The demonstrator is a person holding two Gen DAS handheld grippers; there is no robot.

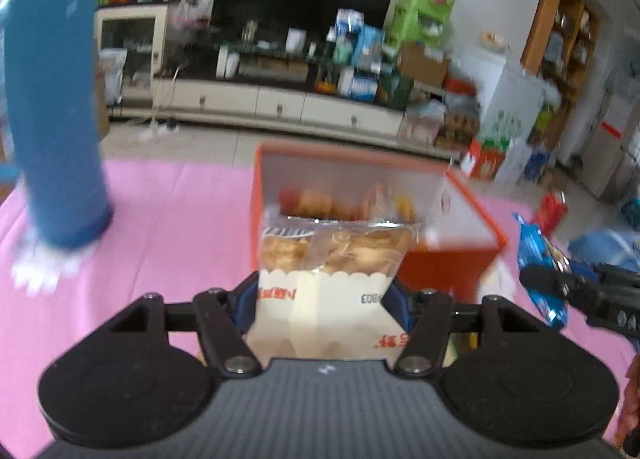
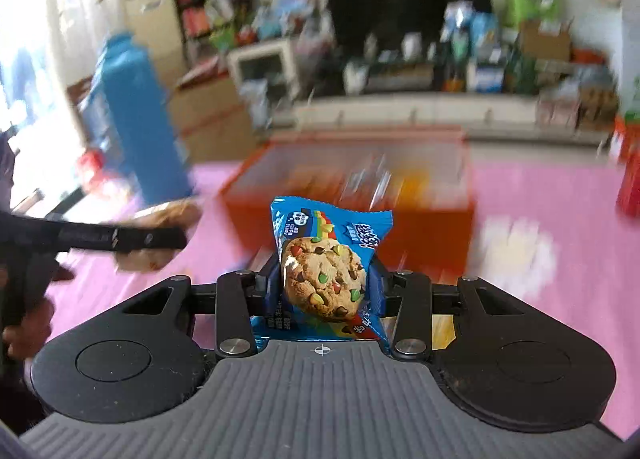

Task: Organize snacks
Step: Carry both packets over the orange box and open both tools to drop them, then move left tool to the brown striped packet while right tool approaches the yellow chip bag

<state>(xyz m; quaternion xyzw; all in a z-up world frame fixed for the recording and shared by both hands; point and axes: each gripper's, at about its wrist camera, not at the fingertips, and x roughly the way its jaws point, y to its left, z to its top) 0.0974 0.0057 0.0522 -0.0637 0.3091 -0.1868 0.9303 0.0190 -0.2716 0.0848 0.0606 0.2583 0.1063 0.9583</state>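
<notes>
cookie packet sits clamped in the right hand-held gripper.

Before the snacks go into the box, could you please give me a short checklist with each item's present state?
1. Left gripper shut on the cracker pack: ok.
2. Right gripper shut on the cookie pack: ok.
3. Box open at the top: ok.
4. Room left in the box: cannot tell, blurred; some snacks already lie inside.
5. Blue bottle stands clear of the box: ok.
6. The two grippers apart from each other: ok.
</notes>
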